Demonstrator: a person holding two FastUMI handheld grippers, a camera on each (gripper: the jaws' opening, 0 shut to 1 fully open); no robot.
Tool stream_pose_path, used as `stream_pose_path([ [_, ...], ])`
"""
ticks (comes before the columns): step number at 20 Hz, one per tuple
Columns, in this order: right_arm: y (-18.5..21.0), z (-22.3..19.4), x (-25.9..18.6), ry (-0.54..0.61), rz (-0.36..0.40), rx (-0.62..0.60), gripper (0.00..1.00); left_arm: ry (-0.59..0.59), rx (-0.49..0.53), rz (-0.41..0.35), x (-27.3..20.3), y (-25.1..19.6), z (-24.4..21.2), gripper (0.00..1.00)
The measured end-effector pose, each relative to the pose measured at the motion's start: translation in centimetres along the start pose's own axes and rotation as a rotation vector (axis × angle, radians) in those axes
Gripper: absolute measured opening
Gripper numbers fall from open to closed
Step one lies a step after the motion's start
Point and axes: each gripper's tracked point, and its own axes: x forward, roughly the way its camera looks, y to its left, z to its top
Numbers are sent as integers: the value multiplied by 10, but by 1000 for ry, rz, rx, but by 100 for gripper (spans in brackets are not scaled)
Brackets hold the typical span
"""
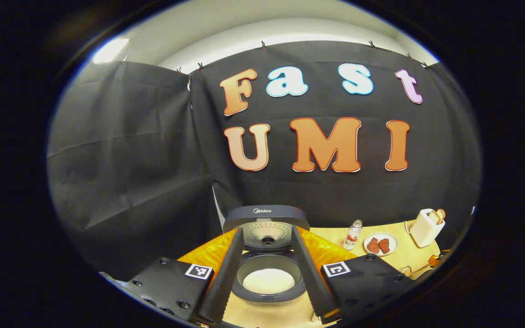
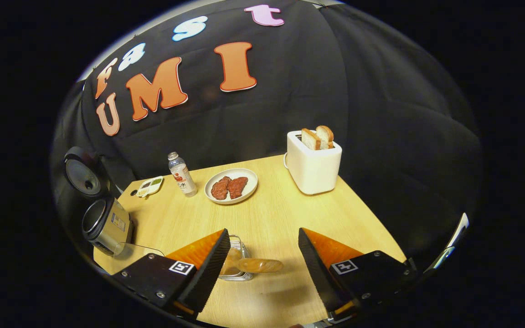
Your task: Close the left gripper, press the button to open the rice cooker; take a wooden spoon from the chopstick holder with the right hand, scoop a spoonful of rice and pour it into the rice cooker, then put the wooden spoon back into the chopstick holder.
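Note:
The rice cooker (image 1: 267, 291) stands open between my left gripper's fingers, its lid (image 1: 266, 223) raised and white rice in the pot. My left gripper (image 1: 267, 231) is open and holds nothing. In the right gripper view the cooker (image 2: 106, 224) sits at the table's left edge with its lid (image 2: 81, 173) up. A wooden spoon (image 2: 257, 265) rests in the wire chopstick holder (image 2: 240, 248), its bowl sticking out to the right. My right gripper (image 2: 262, 233) hovers open above the spoon and holder, touching neither.
A plate of meat (image 2: 244, 175), a small bottle (image 2: 182, 175), a small sauce dish (image 2: 150, 186) and a white toaster (image 2: 312, 166) with bread stand at the back of the wooden table (image 2: 271, 214). A clear container (image 2: 137, 250) sits beside the cooker.

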Motion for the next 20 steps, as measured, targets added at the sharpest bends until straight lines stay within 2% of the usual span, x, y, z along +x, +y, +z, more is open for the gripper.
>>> stream_pose_path([
  [4, -3, -19, 19, 50, 44, 50, 93, 3, -26, 35, -26, 1, -3, 73],
  [5, 2, -22, 23, 63, 73, 83, 94, 2, -28, 42, -30, 1, -3, 65],
  [6, 8, -29, 24, 83, 104, 109, 94, 7, -34, 54, -34, 0, -4, 81],
  [7, 10, -36, 28, 92, 114, 129, 93, 18, -42, 60, -38, -2, -6, 80],
  [9, 13, -47, 39, 112, 124, 180, 90, 29, -49, 65, -49, -5, -7, 94],
  [10, 19, -52, 38, 128, 143, 218, 87, 29, -42, 72, -52, -3, -7, 96],
  [11, 27, -50, 38, 121, 166, 265, 80, 30, -34, 85, -56, 0, -8, 87],
  [12, 33, -44, 37, 99, 181, 302, 76, 32, -30, 93, -59, 1, -9, 96],
  [13, 37, -44, 41, 95, 189, 305, 68, 35, -30, 101, -63, 2, -12, 93],
  [14, 38, -48, 45, 99, 187, 291, 65, 35, -33, 105, -66, 3, -13, 90],
  [15, 40, -48, 49, 98, 184, 273, 51, 34, -37, 107, -68, 4, -15, 87],
  [18, 39, -39, 57, 63, 166, 245, 35, 37, -49, 116, -71, 13, -19, 96],
  [19, 41, -39, 59, 68, 168, 241, 26, 35, -54, 116, -71, 16, -19, 91],
  [20, 44, -39, 58, 74, 176, 246, 28, 31, -60, 115, -71, 19, -20, 91],
])
